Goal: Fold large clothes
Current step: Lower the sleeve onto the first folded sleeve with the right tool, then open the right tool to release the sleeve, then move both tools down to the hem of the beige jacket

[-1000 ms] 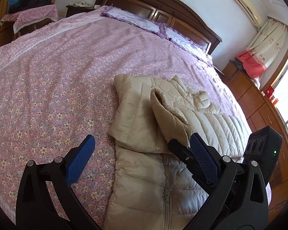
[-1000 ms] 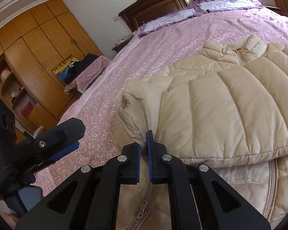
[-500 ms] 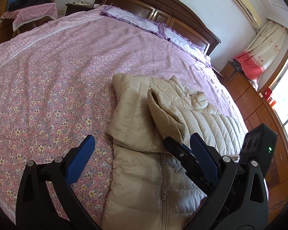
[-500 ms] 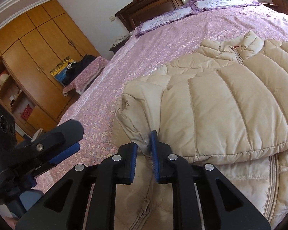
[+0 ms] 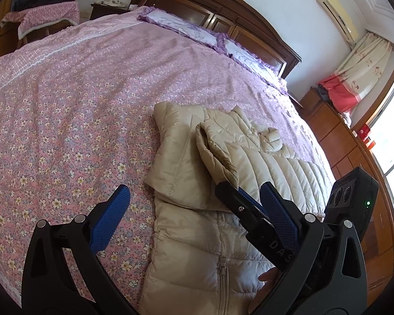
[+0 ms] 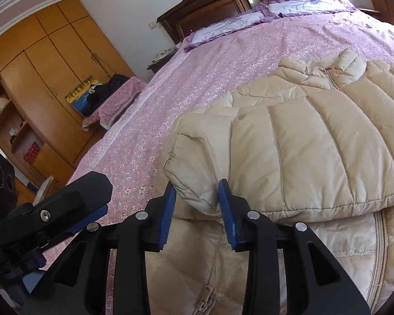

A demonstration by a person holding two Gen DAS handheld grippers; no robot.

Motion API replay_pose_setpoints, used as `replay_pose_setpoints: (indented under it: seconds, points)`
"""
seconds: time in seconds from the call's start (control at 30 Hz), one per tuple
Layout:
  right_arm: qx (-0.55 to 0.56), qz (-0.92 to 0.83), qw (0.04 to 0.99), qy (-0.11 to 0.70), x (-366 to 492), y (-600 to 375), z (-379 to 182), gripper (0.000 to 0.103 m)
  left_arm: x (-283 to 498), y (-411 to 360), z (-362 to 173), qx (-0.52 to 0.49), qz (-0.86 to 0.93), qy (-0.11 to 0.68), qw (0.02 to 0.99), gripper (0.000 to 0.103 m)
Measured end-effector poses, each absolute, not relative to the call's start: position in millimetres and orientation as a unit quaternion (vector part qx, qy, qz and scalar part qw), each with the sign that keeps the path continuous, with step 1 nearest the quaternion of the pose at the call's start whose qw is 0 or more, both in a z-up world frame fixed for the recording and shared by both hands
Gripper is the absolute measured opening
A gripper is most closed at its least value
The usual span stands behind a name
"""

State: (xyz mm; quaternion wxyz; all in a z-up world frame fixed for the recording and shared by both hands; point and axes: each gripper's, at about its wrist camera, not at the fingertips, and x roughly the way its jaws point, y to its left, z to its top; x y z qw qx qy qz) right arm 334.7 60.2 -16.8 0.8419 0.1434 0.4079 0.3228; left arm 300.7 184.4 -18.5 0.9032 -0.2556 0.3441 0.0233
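We see a wide bed [image 5: 78, 99] under a pink flowered spread, its dark wooden headboard [image 5: 223, 13] at the far end with two lilac pillows [image 5: 186, 26] against it. A wooden wardrobe [image 6: 39, 65] stands far left in the right wrist view. The beige quilted jacket [image 5: 197, 223] lies on the near right part of the bed, collar toward the headboard, zip facing up, with both sleeves folded in across its front. Our left gripper [image 5: 194, 215] hangs above the jacket's near left edge, spread wide and holding nothing. Our right gripper [image 6: 197, 210] sits at the cuff [image 6: 194, 183] of the upper folded sleeve, its blue pads [image 6: 168, 210] parted on either side of the cuff, released.
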Motion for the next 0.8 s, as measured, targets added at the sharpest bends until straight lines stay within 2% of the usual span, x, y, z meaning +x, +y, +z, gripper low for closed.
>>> replay_pose_setpoints:
  seconds: [0.07,0.27,0.3,0.33,0.4,0.63,0.8]
  points:
    - [0.147,0.326,0.841,0.405,333.8,59.3,-15.0,0.043,299.8,185.1,-17.3,-0.257,0.022,0.341,0.904,0.098]
    - [0.135,0.327,0.848,0.394,333.1,56.1,-5.7,0.043,295.6,185.7,-8.9,-0.258,0.013,0.327,0.909,0.098]
    - [0.138,0.326,0.849,0.391,333.2,53.2,-4.1,0.046,295.1,185.8,-7.3,-0.259,0.011,0.323,0.910,0.098]
    - [0.141,0.325,0.851,0.388,333.0,51.1,-3.0,0.056,293.9,186.4,-5.9,-0.261,0.007,0.319,0.911,0.098]
    - [0.145,0.319,0.855,0.381,334.2,44.9,-1.2,0.066,292.5,186.9,-3.8,-0.265,0.003,0.315,0.911,0.098]
    - [0.155,0.312,0.853,0.389,332.9,25.7,2.2,0.067,293.9,182.8,-4.9,-0.260,-0.006,0.320,0.911,0.098]
    - [0.088,0.305,0.862,0.395,321.6,9.9,12.0,0.066,296.3,175.5,-4.1,-0.246,-0.016,0.327,0.913,0.098]
